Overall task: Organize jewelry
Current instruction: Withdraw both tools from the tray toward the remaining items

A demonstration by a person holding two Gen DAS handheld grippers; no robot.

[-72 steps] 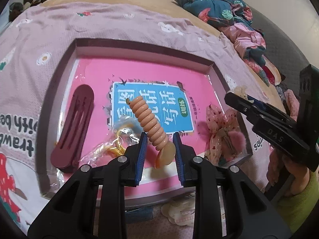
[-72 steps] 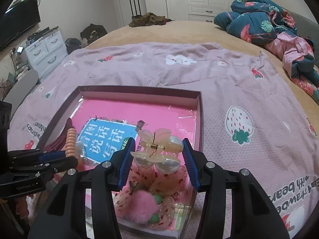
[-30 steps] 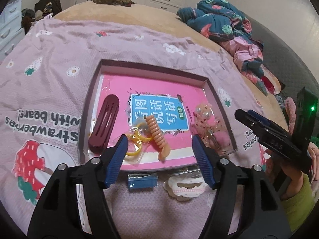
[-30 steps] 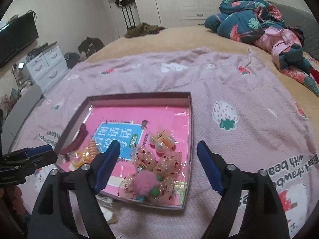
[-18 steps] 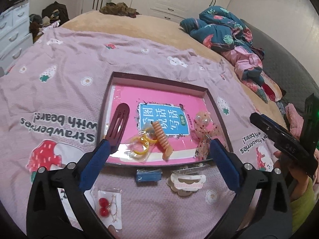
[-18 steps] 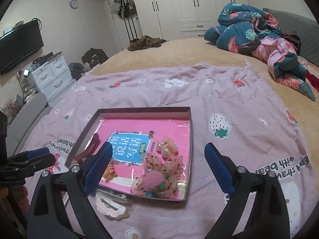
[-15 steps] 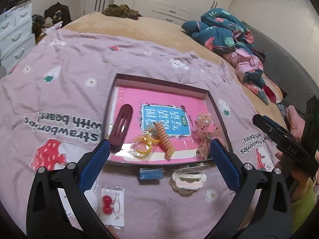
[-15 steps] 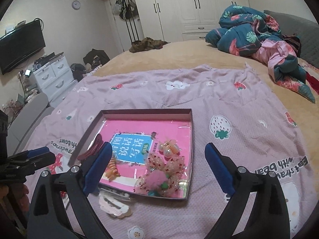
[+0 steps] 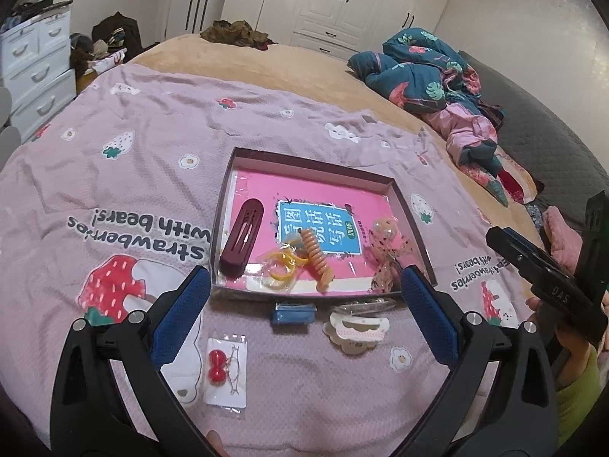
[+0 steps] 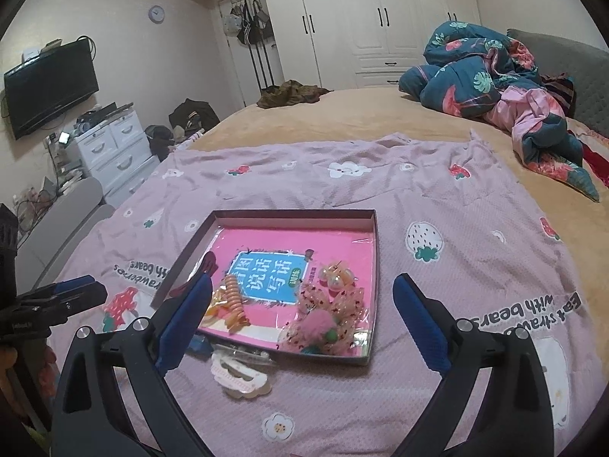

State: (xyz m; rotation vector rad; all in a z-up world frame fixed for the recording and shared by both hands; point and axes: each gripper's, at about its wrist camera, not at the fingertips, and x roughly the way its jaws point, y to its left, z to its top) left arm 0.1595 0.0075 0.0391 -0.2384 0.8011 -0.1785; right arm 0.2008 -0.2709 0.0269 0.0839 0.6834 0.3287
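A shallow box tray (image 9: 312,162) (image 10: 293,214) with a pink lining lies on the lilac bedspread. In it are a maroon hair clip (image 9: 243,237), an orange spiral hair tie (image 9: 315,258) (image 10: 233,299), yellow rings in a clear bag (image 9: 279,268), a sequin bow with a pink pom-pom (image 10: 318,325) and a pearl claw clip (image 10: 337,276). My left gripper (image 9: 304,314) is open and empty, held above the bed in front of the tray. My right gripper (image 10: 300,321) is open and empty, held back from the tray.
In front of the tray lie a blue box (image 9: 293,313), a cream scalloped clip card (image 9: 356,331) (image 10: 239,379) and a packet with red earrings (image 9: 225,371). A heap of bedding (image 9: 430,72) lies at the far right; white drawers (image 10: 114,148) stand left.
Both grippers let go of their items in the tray, the spiral tie and the pearl clip, opened wide and drew back and up from the tray.
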